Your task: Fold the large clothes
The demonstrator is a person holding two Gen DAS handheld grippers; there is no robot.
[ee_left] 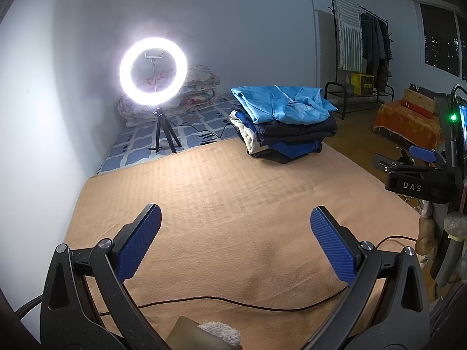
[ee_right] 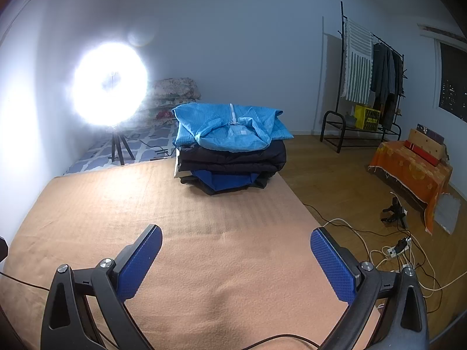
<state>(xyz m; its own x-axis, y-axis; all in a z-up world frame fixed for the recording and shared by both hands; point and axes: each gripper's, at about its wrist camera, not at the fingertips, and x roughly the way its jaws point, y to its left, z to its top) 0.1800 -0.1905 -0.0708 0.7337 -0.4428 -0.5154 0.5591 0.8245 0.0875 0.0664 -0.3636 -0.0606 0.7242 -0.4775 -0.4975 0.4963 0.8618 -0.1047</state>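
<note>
A stack of folded clothes (ee_left: pixel 286 122) sits at the far edge of the tan blanket (ee_left: pixel 233 192), with a light blue zip garment (ee_right: pixel 230 125) on top, dark navy and royal blue pieces beneath. My left gripper (ee_left: pixel 235 218) is open and empty, held above the blanket well short of the stack. My right gripper (ee_right: pixel 235 239) is open and empty too, also above the blanket (ee_right: pixel 146 204). The right gripper shows at the right edge of the left wrist view (ee_left: pixel 408 160).
A lit ring light on a tripod (ee_left: pixel 153 71) stands at the back left beside folded quilts (ee_left: pixel 201 87). A clothes rack (ee_right: pixel 370 87), an orange-covered box (ee_right: pixel 408 169) and cables with a power strip (ee_right: pixel 400 248) are on the wooden floor at right. A dark cable (ee_left: pixel 233 303) crosses the near blanket.
</note>
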